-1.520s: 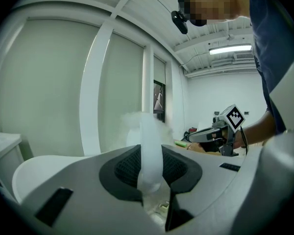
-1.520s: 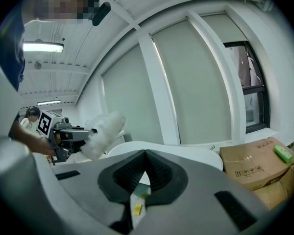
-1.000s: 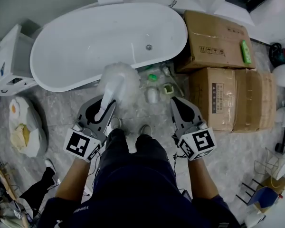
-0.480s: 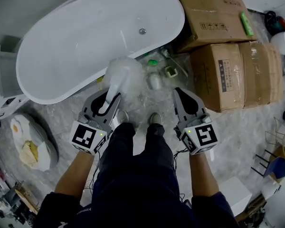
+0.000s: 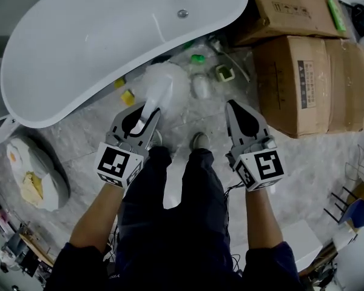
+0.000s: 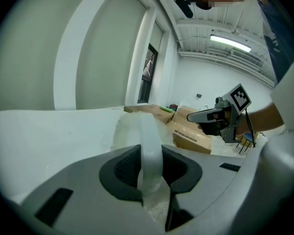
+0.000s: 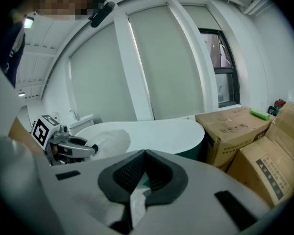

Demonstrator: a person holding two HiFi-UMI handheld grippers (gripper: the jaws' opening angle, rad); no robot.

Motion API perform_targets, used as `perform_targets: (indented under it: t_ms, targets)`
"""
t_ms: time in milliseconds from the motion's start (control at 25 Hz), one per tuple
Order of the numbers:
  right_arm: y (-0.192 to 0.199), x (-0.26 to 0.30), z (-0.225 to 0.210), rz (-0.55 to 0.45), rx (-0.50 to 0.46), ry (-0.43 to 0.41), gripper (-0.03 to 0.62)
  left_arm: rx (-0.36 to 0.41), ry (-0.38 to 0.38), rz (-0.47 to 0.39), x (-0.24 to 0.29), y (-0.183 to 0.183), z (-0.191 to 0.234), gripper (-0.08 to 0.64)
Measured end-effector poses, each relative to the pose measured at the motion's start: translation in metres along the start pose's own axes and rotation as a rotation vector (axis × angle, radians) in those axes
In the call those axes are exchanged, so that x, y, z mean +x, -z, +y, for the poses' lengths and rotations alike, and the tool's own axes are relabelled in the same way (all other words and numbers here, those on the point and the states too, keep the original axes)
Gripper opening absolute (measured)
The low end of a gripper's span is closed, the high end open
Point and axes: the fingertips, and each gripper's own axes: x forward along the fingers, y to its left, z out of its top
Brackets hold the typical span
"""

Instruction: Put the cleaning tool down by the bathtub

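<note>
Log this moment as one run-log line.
left gripper: shut on cleaning tool handle | right gripper: shut, empty | tool head: over floor beside bathtub | set down: not yet

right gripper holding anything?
No, the right gripper has its jaws closed together with nothing between them; the cleaning tool is in the left gripper.
</note>
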Motion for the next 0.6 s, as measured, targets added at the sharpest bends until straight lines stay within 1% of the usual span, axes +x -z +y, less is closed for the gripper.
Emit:
perform_targets:
  t_ms: [320, 600]
  targets:
    - [0.101, 0.040, -0.049, 0.023, 0.008, -0.011, 0.005, -0.031, -0.028, 0.052, 0.076, 0.102, 0.006, 0.107]
    - [0.180, 0.082, -0.094, 0.030, 0.013, 0.005, 0.005, -0.066, -0.043, 0.112, 0.147, 0.195, 0.025, 0.107]
